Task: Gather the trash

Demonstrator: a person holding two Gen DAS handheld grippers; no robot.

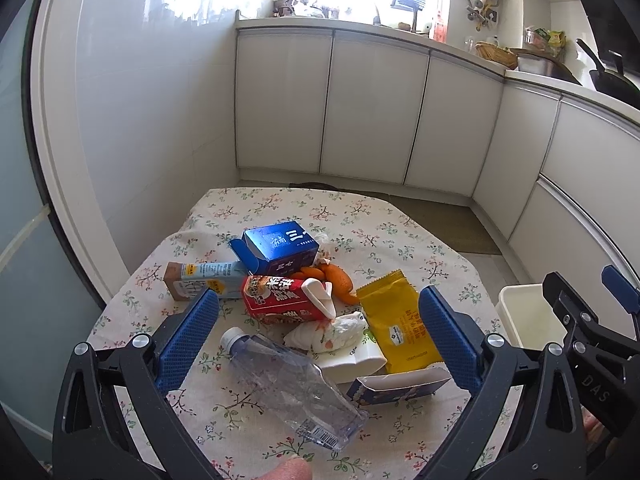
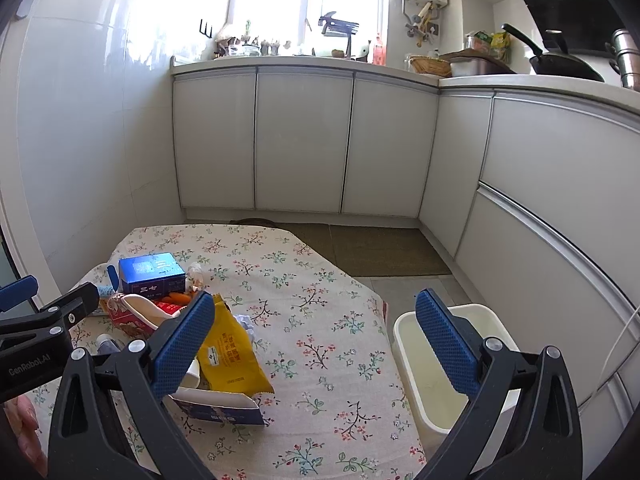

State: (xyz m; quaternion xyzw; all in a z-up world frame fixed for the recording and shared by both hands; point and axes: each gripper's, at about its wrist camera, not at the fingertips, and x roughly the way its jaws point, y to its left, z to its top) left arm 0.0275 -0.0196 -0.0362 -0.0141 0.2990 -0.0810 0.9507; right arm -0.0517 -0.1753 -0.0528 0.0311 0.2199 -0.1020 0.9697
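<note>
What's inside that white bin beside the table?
The white bin looks empty: only bare pale walls and floor show. The right tool finger and arm cover its near right corner, so that part stays unseen.

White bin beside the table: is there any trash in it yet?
No, the white bin shows only its bare pale inside, and the trash lies on the table.

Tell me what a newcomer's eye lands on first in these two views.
First, the heap of trash on the floral tablecloth: a blue box at the back, a red carton in the middle, a yellow wrapper to its right and a clear bottle lying nearest. Next, the white bin beside the table's right edge. Both grippers, left and right, hang open.
</note>
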